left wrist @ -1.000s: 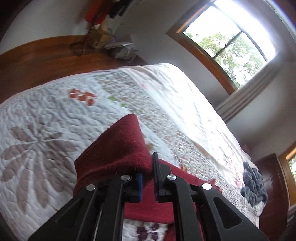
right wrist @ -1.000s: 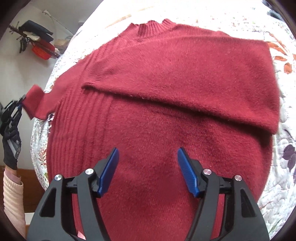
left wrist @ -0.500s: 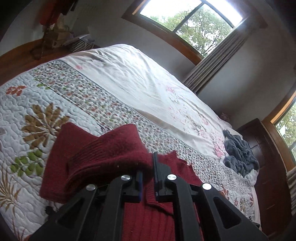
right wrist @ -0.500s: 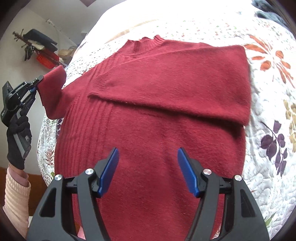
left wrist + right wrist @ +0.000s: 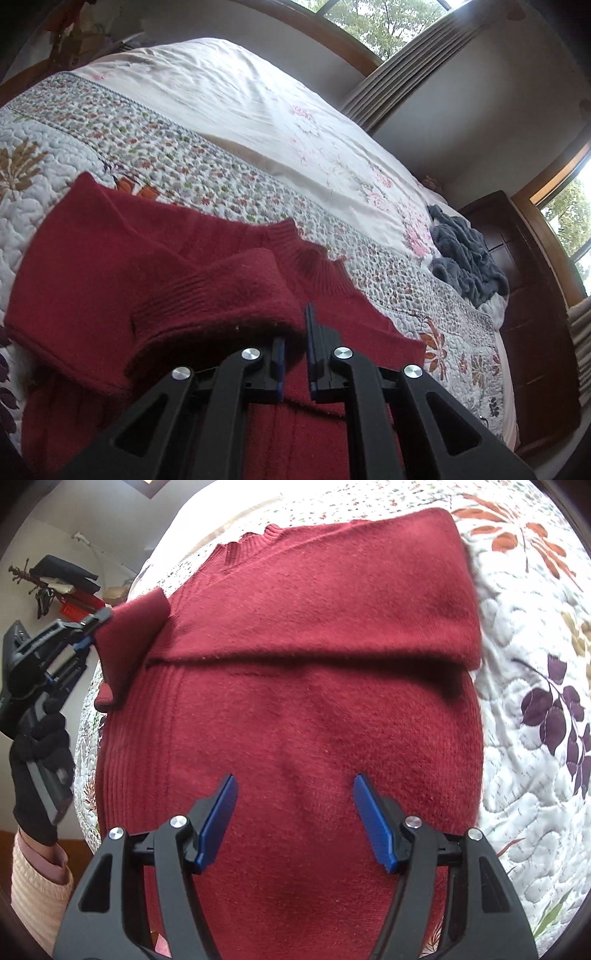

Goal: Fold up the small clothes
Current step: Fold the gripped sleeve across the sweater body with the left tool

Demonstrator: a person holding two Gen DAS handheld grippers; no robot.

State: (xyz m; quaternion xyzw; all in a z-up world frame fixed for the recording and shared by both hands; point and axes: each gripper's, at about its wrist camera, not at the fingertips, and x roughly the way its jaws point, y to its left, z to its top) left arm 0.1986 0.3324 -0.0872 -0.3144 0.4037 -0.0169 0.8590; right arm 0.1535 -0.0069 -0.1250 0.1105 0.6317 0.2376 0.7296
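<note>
A dark red knitted sweater [image 5: 314,709] lies flat on the quilted bed, collar at the far side. One sleeve [image 5: 369,602] is folded across its chest. My left gripper [image 5: 295,332] is shut on the cuff of the other sleeve [image 5: 229,291] and holds it lifted above the sweater's left shoulder. From the right wrist view that left gripper [image 5: 98,622] shows at the left with the red cuff [image 5: 133,635] hanging from it. My right gripper [image 5: 291,794] hovers open over the lower body of the sweater with nothing between its blue fingers [image 5: 221,812].
The floral quilt [image 5: 535,709] covers the bed, with a pale sheet [image 5: 258,107] beyond. A grey crumpled garment [image 5: 465,258] lies at the far corner by a dark wooden cabinet [image 5: 535,295]. A gloved hand [image 5: 37,760] with a pink sleeve holds the left gripper. Windows and curtains line the wall.
The left gripper has carried the sleeve cuff up and inward, from beside the bed's edge to over the sweater's shoulder. The right gripper stayed open and has pulled back slightly.
</note>
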